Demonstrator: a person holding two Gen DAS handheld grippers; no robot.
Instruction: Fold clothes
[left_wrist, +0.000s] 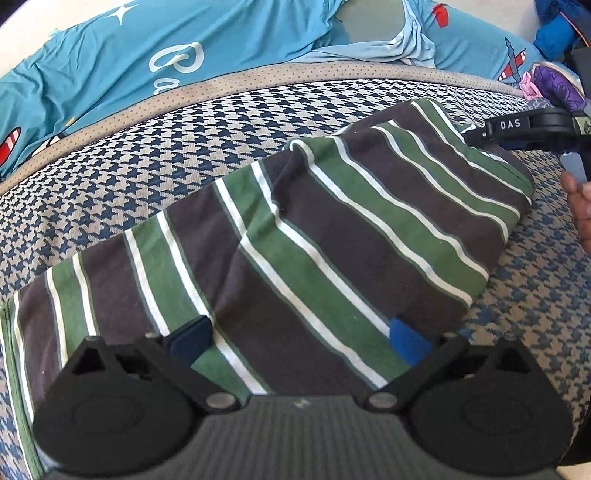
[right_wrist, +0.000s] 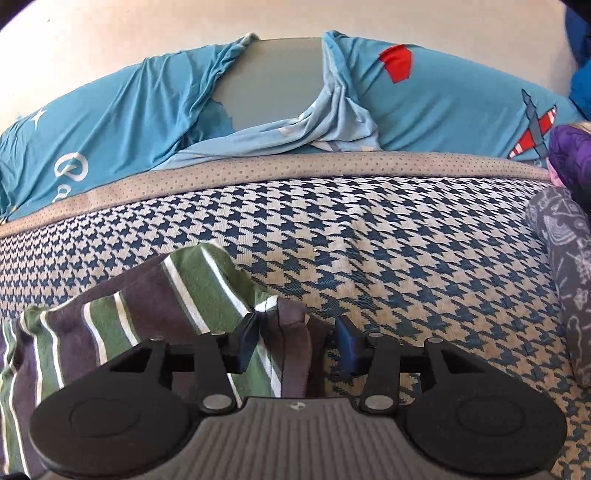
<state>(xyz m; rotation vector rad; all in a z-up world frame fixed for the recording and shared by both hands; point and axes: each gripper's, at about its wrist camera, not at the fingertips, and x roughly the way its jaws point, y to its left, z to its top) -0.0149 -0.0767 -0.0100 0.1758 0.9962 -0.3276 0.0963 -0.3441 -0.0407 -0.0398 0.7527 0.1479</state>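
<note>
A folded garment (left_wrist: 314, 229) with green, dark grey and white stripes lies on a blue-and-beige houndstooth cover (left_wrist: 129, 166). In the left wrist view my left gripper (left_wrist: 297, 339) hovers over the garment's near part. Its jaws stand wide and nothing is caught between the blue pads (left_wrist: 406, 339). My right gripper (left_wrist: 476, 136) reaches the garment's far right corner, with a person's hand (left_wrist: 580, 210) behind it. In the right wrist view the right gripper (right_wrist: 299, 341) is half open astride the striped garment's (right_wrist: 166, 295) bunched edge. The left pad (right_wrist: 249, 338) touches the fabric, while the right pad stands just off it.
A turquoise printed sheet (right_wrist: 443, 96) lies bunched along the back, behind a beige dotted band (right_wrist: 295, 170). Purple clothing (right_wrist: 570, 155) and a dark grey printed garment (right_wrist: 565, 280) sit at the right edge. Bare houndstooth cover (right_wrist: 424, 258) stretches to the right of the striped garment.
</note>
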